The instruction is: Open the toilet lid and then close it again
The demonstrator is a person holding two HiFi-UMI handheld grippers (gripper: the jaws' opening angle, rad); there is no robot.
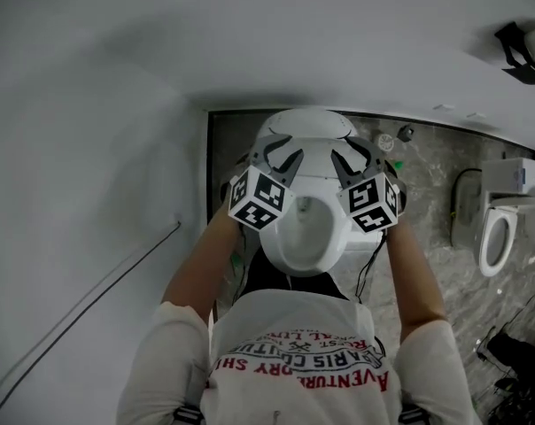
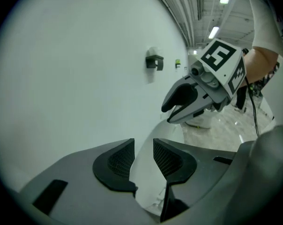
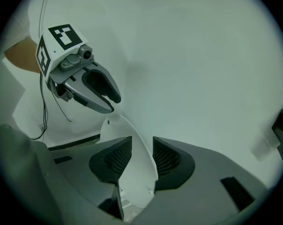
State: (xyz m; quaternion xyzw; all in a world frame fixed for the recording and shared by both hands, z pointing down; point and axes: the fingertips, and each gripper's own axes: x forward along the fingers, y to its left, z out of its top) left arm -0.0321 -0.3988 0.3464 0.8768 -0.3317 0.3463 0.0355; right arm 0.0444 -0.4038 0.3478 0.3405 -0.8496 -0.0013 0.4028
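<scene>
**Straddling the raised toilet lid (image 2: 144,177) from both sides**

White wall (image 1: 90,193) fills the left of the head view and runs behind the toilet (image 1: 305,237), whose bowl lies uncovered below. The lid is lifted off the bowl, with the wall just behind it. The left gripper (image 2: 142,159) and right gripper (image 3: 142,157) sit at its opposite edges, facing each other. Each has its jaws spread, and the lid's thin rim passes through the gap between the ribbed pads (image 3: 166,159), unclamped.
</scene>
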